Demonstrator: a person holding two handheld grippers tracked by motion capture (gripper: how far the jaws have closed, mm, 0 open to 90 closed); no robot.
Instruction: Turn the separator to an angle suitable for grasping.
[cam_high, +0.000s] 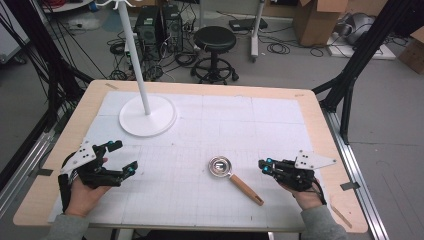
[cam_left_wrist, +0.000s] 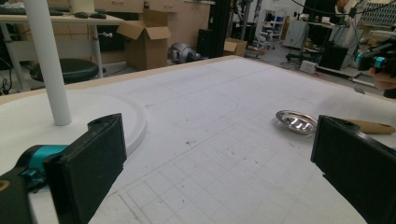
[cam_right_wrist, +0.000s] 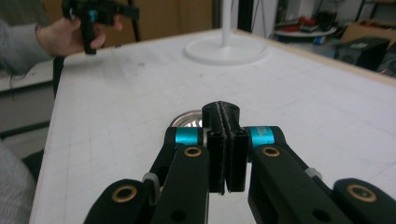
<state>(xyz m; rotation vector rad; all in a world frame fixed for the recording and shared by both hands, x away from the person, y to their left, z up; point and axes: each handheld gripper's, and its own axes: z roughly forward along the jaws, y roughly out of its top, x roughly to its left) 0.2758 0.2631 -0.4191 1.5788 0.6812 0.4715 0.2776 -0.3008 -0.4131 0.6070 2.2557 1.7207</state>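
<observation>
Two grippers are held over the table's (cam_high: 310, 107) near edge. The right gripper (cam_high: 263, 165), jaws pressed together on nothing, is pointed at the ladle (cam_high: 233, 177), which is lying just beside its tips, untouched. The left gripper (cam_high: 124, 157) is held wide apart, well away.

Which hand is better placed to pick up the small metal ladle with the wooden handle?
Right, probably: the right gripper, shut and empty, sits close beside the ladle's wooden handle; the open left gripper is farther away.
</observation>
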